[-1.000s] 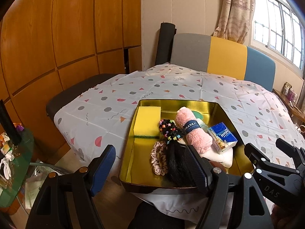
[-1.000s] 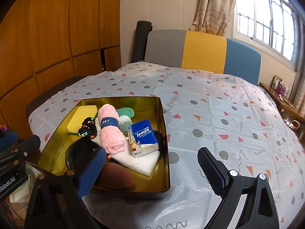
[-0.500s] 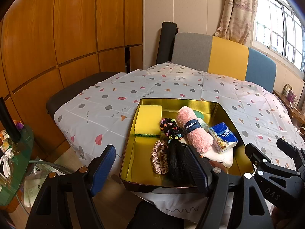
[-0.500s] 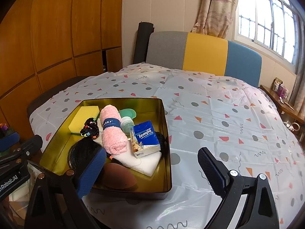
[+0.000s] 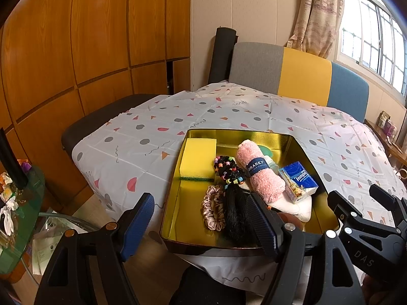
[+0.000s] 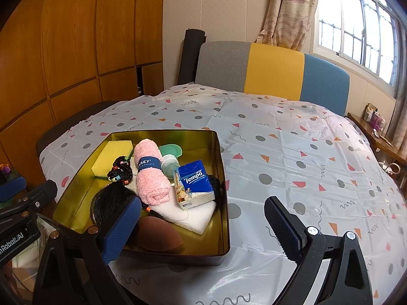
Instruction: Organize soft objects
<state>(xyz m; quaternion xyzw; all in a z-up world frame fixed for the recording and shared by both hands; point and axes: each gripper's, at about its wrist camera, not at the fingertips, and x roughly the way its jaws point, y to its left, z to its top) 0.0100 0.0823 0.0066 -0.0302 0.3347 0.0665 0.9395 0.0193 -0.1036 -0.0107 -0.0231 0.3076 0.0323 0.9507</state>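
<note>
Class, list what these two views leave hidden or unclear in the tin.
- Brown sponge: right view, partly behind a finger; left view, nearly hidden.
- Green lid: left view, mostly behind the pink towel.
- White pad: both views, covered by the Tempo pack.

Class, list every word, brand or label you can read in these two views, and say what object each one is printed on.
"Tempo": on the blue tissue pack in the gold metal tin; its smaller print is too small to read.
"ORAREY": on the navy band around the rolled pink towel; the line beneath is blurred in the left wrist view, and in the right wrist view seems to read "DISHCLOTH".
"DAS": on the right gripper.
"Robotit.AI", start cut off: on the left gripper.
</note>
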